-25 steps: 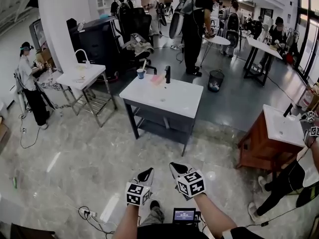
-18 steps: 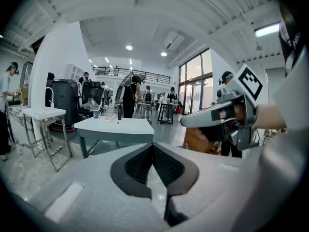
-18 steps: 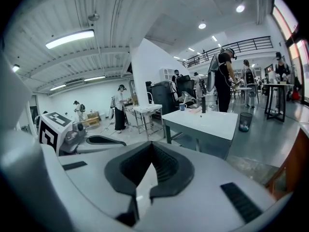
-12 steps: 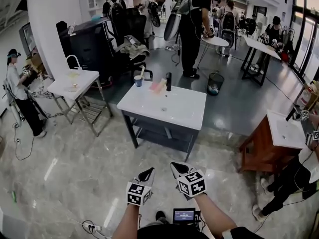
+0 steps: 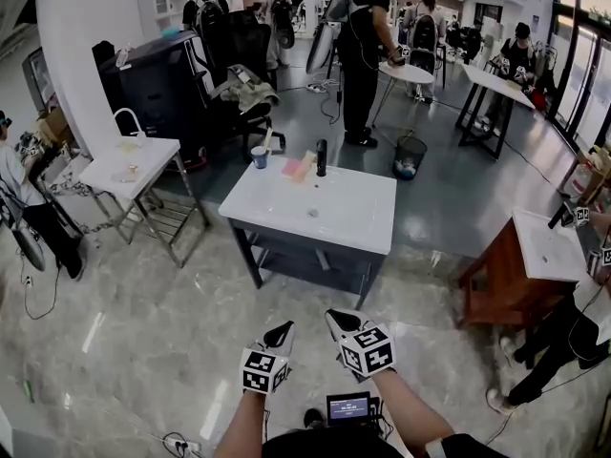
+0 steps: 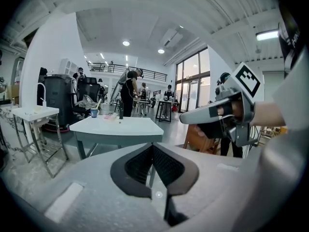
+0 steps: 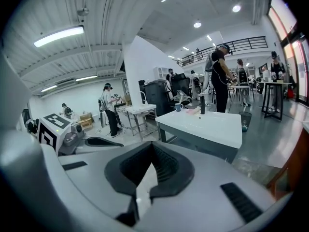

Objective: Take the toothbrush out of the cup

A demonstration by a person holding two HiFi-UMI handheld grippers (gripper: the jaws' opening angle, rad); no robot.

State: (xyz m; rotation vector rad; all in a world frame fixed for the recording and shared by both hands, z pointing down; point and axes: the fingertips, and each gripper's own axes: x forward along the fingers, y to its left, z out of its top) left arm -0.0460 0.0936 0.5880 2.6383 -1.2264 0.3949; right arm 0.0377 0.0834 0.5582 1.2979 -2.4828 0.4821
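Note:
A blue-and-white cup (image 5: 260, 156) stands at the far left corner of the white sink table (image 5: 344, 219), with a toothbrush (image 5: 269, 141) leaning out of it. A black faucet (image 5: 322, 157) and a pink item (image 5: 298, 167) are beside it. My left gripper (image 5: 280, 336) and right gripper (image 5: 340, 324) are held side by side low in the head view, well short of the table, both shut and empty. The left gripper view shows its closed jaws (image 6: 153, 146) with the cup (image 6: 94, 113) far ahead. In the right gripper view the cup (image 7: 179, 107) is likewise distant beyond its shut gripper (image 7: 152, 147).
A small white table (image 5: 129, 165) stands to the left and a wooden cabinet with a basin (image 5: 520, 270) to the right. A black cabinet (image 5: 158, 79), a trash bin (image 5: 410, 154) and several people are behind. Cables lie on the marble floor (image 5: 143, 332).
The sink table and the room have come nearer in the head view as both grippers advanced together toward it. Their jaws stayed shut.

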